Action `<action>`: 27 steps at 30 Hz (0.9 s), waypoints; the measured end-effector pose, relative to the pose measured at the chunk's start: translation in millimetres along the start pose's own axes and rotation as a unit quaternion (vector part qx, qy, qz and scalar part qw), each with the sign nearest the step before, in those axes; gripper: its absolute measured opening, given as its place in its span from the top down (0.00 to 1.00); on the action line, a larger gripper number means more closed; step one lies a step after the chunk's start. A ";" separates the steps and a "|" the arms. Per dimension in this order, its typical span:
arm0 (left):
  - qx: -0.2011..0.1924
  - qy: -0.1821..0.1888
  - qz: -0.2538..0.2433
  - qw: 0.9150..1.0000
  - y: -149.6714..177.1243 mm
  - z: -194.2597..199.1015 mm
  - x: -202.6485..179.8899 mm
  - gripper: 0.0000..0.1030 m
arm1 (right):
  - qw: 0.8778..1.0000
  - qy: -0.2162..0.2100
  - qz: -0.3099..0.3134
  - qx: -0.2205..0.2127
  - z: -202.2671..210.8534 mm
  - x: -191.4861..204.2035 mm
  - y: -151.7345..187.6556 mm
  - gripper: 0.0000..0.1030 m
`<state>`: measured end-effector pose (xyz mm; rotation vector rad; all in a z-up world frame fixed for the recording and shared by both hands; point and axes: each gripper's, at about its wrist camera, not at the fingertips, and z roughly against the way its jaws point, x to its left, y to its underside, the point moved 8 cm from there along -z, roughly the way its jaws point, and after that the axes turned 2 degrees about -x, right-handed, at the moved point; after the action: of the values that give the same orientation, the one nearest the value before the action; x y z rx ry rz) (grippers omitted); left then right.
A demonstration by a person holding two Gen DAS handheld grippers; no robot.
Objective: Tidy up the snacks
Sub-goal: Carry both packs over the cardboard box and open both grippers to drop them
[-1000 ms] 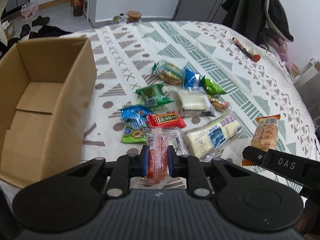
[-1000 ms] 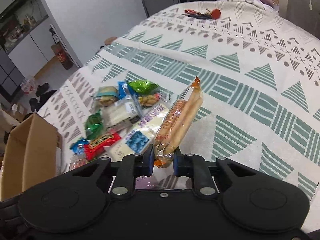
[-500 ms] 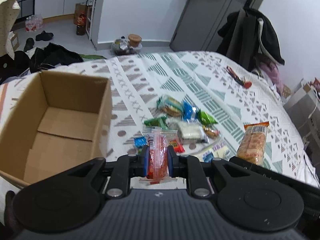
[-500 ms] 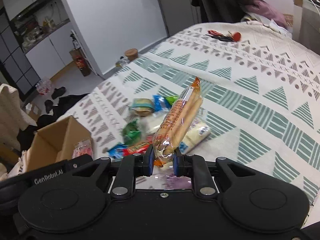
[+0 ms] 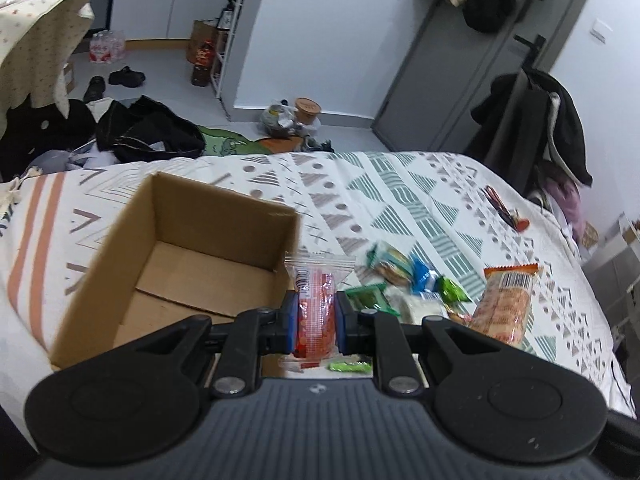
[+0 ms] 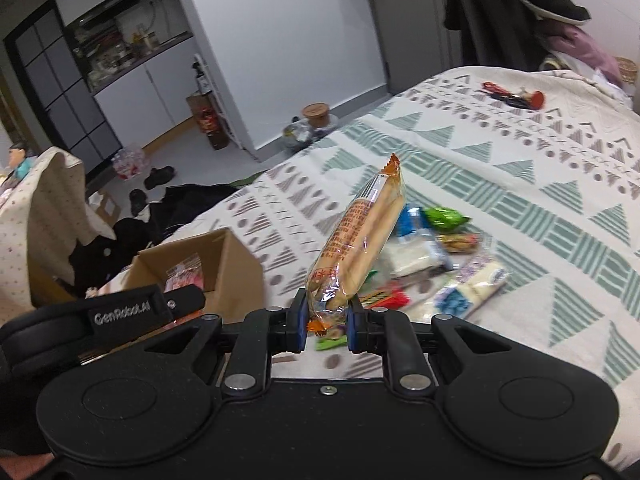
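Snacks point(image 5: 404, 280): small crinkly packets, green, blue, red, clear

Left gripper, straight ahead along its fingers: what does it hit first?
Probably the cardboard box: the left gripper, shut on a red snack packet, points at the box's near right corner. Depth is unclear; it may pass above the rim.

The cardboard box point(image 5: 192, 240) is made of matt brown corrugated paperboard with plain, unprinted walls. The red snack packet point(image 5: 316, 304) is wrapped in clear, glossy crinkled film, and the orange biscuit pack point(image 6: 360, 236) in shiny transparent plastic with crimped ends. The left gripper point(image 5: 316, 322) and right gripper point(image 6: 327, 322) are moulded in matt black plastic, fitted with blue pads and bright metal screws. The bedspread point(image 6: 520, 168) is soft printed cloth.
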<state>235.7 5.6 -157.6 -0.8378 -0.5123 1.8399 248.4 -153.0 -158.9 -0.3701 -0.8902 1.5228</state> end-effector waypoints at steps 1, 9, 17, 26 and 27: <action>0.000 -0.002 0.004 1.000 -1.9 -0.2 4.6 0.83 | 1.000 -0.006 -0.001 0.002 -1.0 4.9 0.3 0.83; -0.005 -0.019 0.026 0.999 -12.5 0.4 39.2 0.83 | 0.999 -0.027 0.018 0.008 -13.3 43.4 0.5 0.83; -0.009 -0.028 0.046 0.999 -23.7 1.4 67.8 0.83 | 0.998 -0.043 0.036 0.015 -28.7 77.3 2.5 0.83; -0.015 -0.038 0.080 0.996 -34.9 -4.5 100.5 0.83 | 0.996 -0.064 0.056 0.032 -46.2 108.5 8.0 0.83; -0.013 -0.035 0.085 0.996 -35.0 -6.9 103.1 0.83 | 0.996 -0.066 0.058 0.035 -48.4 111.4 9.1 0.83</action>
<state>236.6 113.8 -171.1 -0.8579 -0.5229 2.0278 255.8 -31.7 -167.0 -0.2778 -0.9284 1.6968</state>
